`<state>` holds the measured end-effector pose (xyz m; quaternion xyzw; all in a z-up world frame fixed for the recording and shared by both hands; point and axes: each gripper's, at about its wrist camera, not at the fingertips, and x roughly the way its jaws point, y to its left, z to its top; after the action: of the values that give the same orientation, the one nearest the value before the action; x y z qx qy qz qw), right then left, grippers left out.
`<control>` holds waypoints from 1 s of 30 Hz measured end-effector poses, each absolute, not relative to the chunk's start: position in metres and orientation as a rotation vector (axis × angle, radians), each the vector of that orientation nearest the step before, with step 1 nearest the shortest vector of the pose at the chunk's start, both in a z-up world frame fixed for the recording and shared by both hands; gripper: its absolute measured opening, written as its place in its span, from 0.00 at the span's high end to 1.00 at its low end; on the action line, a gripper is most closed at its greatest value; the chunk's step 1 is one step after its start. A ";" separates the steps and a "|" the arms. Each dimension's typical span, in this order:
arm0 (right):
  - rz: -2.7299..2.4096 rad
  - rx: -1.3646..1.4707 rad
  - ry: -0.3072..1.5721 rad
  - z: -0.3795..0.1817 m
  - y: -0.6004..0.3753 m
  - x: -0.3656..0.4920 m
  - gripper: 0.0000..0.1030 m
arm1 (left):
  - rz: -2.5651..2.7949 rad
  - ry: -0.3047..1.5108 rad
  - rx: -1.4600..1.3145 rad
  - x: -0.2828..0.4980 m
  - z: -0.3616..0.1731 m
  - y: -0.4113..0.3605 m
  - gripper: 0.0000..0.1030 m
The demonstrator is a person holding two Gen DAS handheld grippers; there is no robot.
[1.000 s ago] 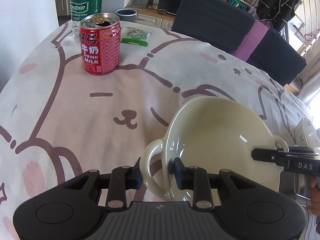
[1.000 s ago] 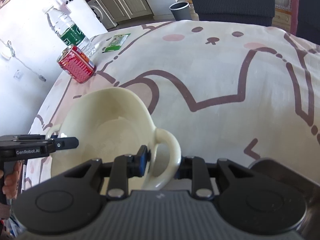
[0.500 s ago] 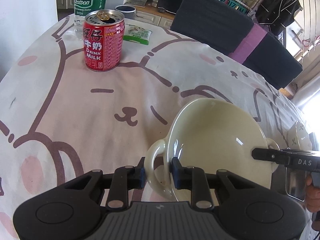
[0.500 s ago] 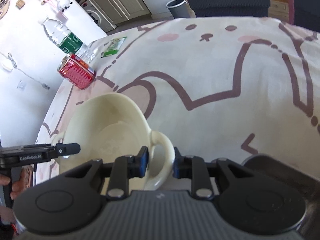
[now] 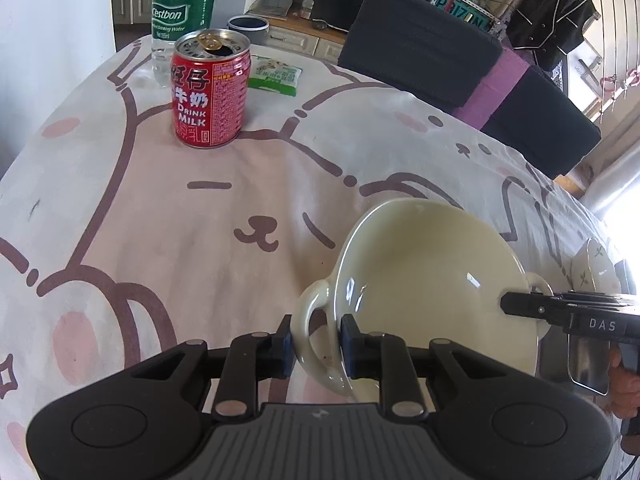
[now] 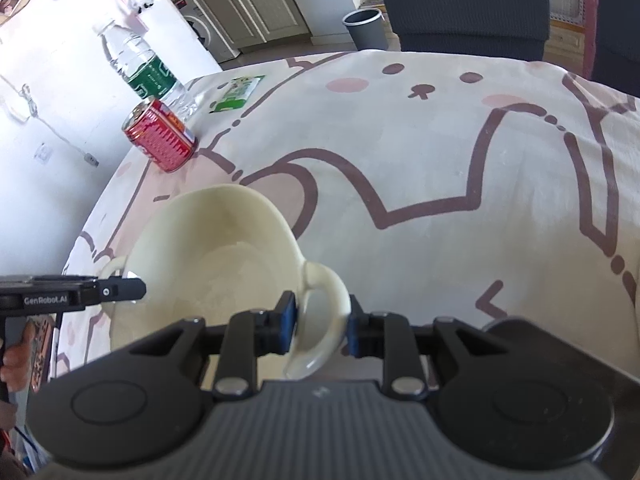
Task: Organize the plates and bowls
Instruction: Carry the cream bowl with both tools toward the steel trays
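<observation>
Two grippers hold one cream two-handled bowl (image 5: 432, 280) over a surface (image 5: 140, 216) covered with a cartoon-animal cloth. Beyond the bowl and well apart from it stands an opened red milk can (image 5: 211, 92); a green-labelled water bottle (image 5: 182, 12) rises just behind the can, and a small green packet (image 5: 275, 76) lies beside the can, on the bowl's far side. A dark chair back (image 5: 424, 60) with a purple band stands past the surface's far edge, and a grey bin (image 6: 366, 28) sits on the floor beyond it. Near the bowl's right handle, at the edge of the left wrist view, sits a small patterned dish (image 5: 596, 264). The cloth between bowl and can is bare.

The left gripper (image 5: 316, 344) has its fingers narrowed onto the bowl's left loop handle, pads pressing on either side. The right gripper (image 6: 322, 322) clamps the opposite handle likewise, fingers only slightly apart. The bowl is tilted between them.
</observation>
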<state>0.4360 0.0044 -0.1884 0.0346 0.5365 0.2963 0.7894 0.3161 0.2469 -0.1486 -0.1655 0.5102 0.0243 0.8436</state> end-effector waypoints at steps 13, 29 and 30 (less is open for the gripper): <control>0.643 0.071 1.101 -0.161 -0.008 0.418 0.71 | 0.072 1.024 -0.351 0.295 -0.116 0.239 0.76; 0.563 0.067 1.009 -0.102 -0.053 0.351 0.71 | 0.032 0.962 -0.354 0.243 -0.066 0.191 0.75; 0.553 0.065 1.007 -0.098 -0.055 0.346 0.71 | 0.027 0.960 -0.357 0.240 -0.065 0.189 0.75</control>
<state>0.3457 -0.0552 -0.0982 0.0306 0.4763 0.2617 0.8389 0.2397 0.1890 -0.0649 -0.1706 0.4592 0.0128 0.8717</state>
